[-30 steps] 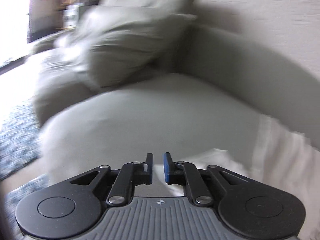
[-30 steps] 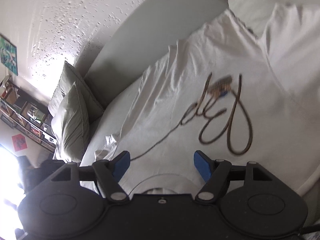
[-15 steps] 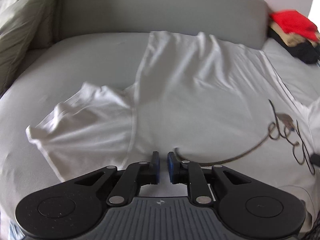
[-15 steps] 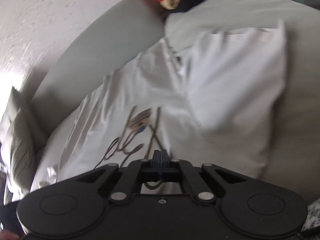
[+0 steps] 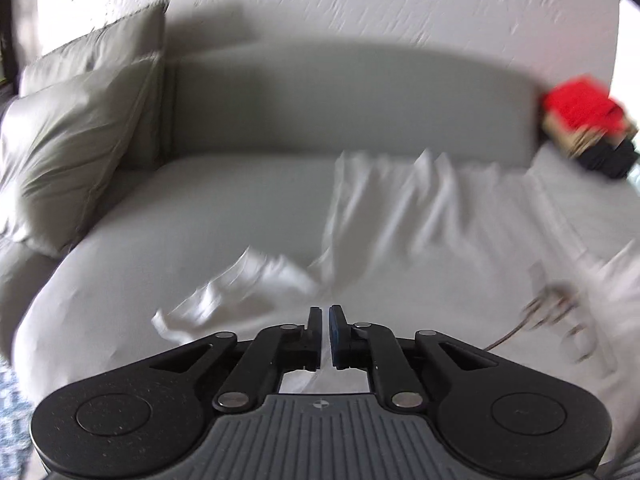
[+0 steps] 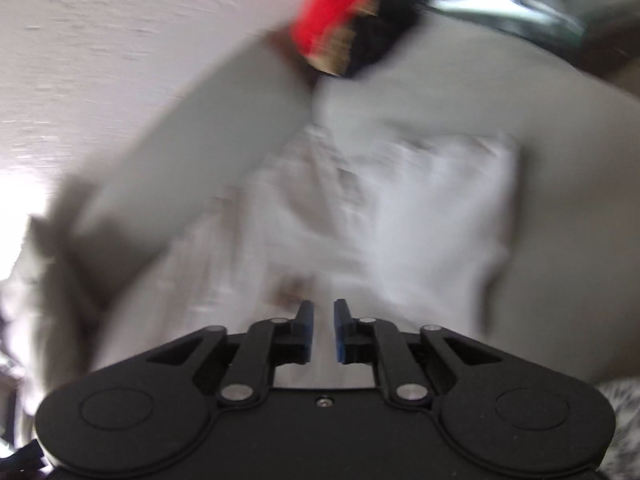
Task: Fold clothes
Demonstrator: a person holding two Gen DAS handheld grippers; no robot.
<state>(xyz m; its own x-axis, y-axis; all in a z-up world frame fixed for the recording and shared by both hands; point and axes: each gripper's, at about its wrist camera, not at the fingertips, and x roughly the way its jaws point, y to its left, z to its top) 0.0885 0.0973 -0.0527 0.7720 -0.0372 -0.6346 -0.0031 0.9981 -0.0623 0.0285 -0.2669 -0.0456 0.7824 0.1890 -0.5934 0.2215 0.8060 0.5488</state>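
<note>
While both views are blurred by motion, a white T-shirt can be made out lying spread and rumpled on a pale grey sofa. In the left wrist view, the left gripper sits low over the shirt's near edge, its blue-padded fingers drawn almost together with only a thin sliver between them; white cloth shows in that gap, but whether it is pinched cannot be told. One sleeve lies crumpled just to the left. A dark scrawled print marks the shirt at the right. Two grey pillows lean at the sofa's left end, and a stack of folded clothes, red on top, rests at the far right. In the right wrist view, the right gripper hovers above the white T-shirt, fingers slightly apart and holding nothing.
</note>
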